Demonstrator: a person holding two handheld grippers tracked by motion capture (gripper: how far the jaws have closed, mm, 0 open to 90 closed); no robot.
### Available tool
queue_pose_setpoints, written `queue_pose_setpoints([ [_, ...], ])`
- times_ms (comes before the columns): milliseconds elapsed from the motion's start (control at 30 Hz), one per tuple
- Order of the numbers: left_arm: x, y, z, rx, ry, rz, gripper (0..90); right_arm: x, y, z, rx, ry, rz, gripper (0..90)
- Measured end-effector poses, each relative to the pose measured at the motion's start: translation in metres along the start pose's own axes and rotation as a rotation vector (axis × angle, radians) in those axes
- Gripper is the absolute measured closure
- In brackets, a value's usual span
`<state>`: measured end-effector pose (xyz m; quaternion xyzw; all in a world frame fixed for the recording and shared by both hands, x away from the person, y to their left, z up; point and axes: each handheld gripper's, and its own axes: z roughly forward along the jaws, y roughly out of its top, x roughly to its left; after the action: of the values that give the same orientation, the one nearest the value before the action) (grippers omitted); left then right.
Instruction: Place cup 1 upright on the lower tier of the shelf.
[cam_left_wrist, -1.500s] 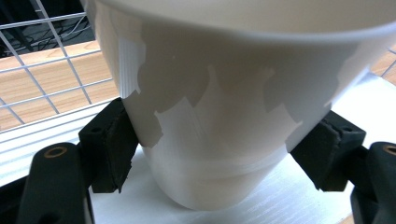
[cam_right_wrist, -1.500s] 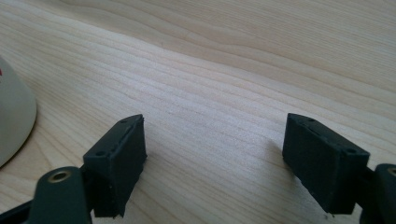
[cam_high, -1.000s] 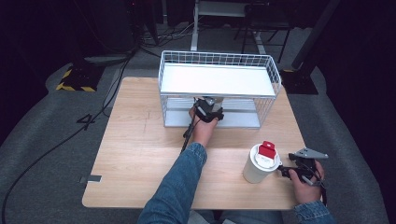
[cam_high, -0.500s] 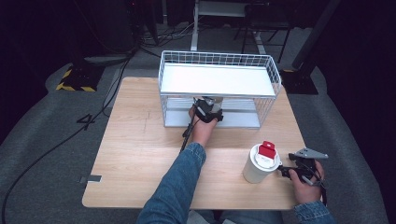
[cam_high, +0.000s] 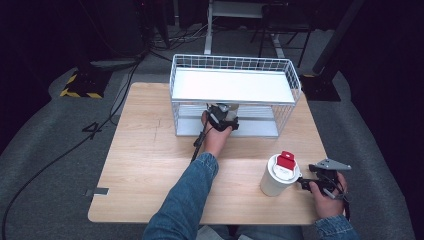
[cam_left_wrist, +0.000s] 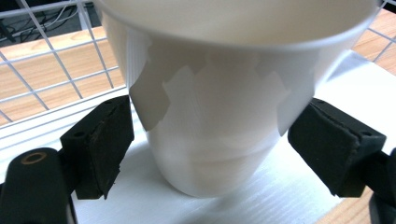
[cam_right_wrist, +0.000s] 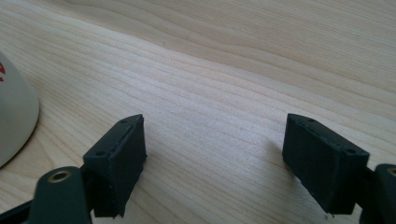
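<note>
The left gripper (cam_left_wrist: 205, 154) has just been opening; its 2 pads stand off the white cup (cam_left_wrist: 224, 107) between them. Withdrawing crookedly could tip it. The right gripper (cam_right_wrist: 233, 163) stands spread, empty.

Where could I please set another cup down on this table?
The bare table left of the sleeve is free, as is the rack's top shelf. It is crowded at the front right, around the lidded cup and right gripper.
</note>
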<state>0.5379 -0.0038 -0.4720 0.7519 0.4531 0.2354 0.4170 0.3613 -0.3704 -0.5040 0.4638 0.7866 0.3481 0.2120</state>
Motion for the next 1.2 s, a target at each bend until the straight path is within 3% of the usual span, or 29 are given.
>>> queue_pose_setpoints([
  [100, -0.002, 0.000, -0.005, -0.002, 0.000, -0.005, 15.4, 0.000, 0.000, 0.000, 0.000, 0.000, 0.000, 21.9],
  [133, -0.001, 0.000, -0.008, -0.003, 0.027, 0.019, 15.4, 0.000, 0.000, 0.000, 0.000, 0.000, 0.000, 21.9],
  [167, -0.001, 0.000, -0.010, 0.006, 0.025, 0.027, 15.5, 0.000, 0.000, 0.000, 0.000, 0.000, 0.000, 21.9],
  [267, -0.003, -0.002, -0.019, -0.008, 0.004, 0.024, 15.6, 0.000, 0.000, 0.000, 0.000, 0.000, 0.000, 21.9],
  [300, -0.002, -0.003, -0.023, -0.004, -0.003, 0.040, 15.6, 0.000, 0.000, 0.000, 0.000, 0.000, 0.000, 21.8],
  [433, -0.006, -0.005, -0.037, -0.028, -0.015, 0.018, 15.7, 0.000, 0.000, 0.000, 0.000, 0.000, 0.000, 21.8],
  [533, -0.007, -0.005, -0.045, -0.022, -0.039, 0.024, 16.0, 0.000, 0.000, 0.000, 0.000, -0.001, -0.001, 21.9],
  [933, -0.014, -0.011, -0.090, -0.068, -0.089, 0.071, 16.7, 0.001, 0.000, 0.000, -0.001, 0.002, 0.000, 21.9],
  [1200, -0.008, -0.020, -0.124, -0.093, -0.112, 0.087, 16.5, 0.001, 0.000, 0.000, 0.000, 0.004, 0.000, 21.9],
])
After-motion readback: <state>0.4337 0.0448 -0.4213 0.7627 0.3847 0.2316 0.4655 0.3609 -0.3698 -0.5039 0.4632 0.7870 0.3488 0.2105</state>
